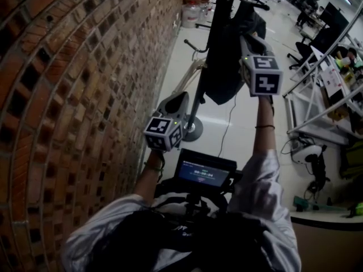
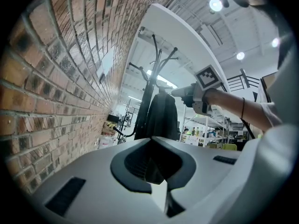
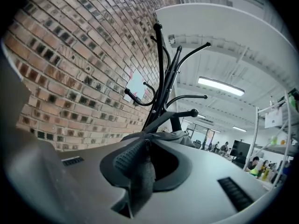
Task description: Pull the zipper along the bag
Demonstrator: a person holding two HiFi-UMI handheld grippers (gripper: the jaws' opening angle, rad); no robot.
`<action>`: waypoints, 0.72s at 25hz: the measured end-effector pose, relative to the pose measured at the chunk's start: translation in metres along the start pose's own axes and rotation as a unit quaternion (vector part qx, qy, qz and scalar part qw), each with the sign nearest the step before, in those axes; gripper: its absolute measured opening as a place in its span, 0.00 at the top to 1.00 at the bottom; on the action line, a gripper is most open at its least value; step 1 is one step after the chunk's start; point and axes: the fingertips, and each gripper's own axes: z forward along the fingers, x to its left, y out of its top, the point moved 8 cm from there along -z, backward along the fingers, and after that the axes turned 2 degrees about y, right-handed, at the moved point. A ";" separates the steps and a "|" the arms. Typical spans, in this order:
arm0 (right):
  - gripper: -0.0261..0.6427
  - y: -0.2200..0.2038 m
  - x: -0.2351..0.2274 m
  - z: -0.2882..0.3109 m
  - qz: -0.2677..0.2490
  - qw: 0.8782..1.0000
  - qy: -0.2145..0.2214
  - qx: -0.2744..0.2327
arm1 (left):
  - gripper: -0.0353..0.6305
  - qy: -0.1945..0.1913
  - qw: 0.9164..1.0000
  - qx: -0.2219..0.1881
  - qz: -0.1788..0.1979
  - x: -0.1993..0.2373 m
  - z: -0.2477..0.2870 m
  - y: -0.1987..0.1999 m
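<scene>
A dark bag (image 1: 224, 78) hangs on a black coat stand (image 1: 212, 33) beside the brick wall. My right gripper (image 1: 245, 38) is raised against the bag's upper part. In the right gripper view its jaws (image 3: 142, 157) are shut on a dark zipper pull tab (image 3: 140, 178), with the small metal slider just past the tips and the bag's grey fabric (image 3: 175, 135) behind. My left gripper (image 1: 180, 99) hangs lower, apart from the bag and close to the wall. Its jaws (image 2: 156, 169) meet with nothing between them. From there the bag (image 2: 162, 118) hangs ahead.
The brick wall (image 1: 68, 95) runs along the left. The stand's round base (image 1: 193, 130) sits on the pale floor, with a cable beside it. White metal racks (image 1: 317, 89) and desks with seated people stand at the right. A small screen (image 1: 204, 171) rides on the person's chest.
</scene>
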 end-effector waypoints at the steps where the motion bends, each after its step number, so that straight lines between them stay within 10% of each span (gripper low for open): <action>1: 0.92 0.000 0.000 -0.001 0.002 1.000 -0.001 -0.002 | 0.95 0.000 1.000 0.000 0.000 0.000 0.000 0.001; 10: 0.91 -0.014 -0.020 0.004 0.167 0.983 0.061 -0.040 | 0.95 0.005 1.000 -0.003 -0.001 0.004 0.001 0.002; 18: 0.90 -0.027 -0.017 -0.003 0.178 0.982 0.038 -0.058 | 0.95 0.001 1.000 0.002 0.000 0.005 0.005 0.001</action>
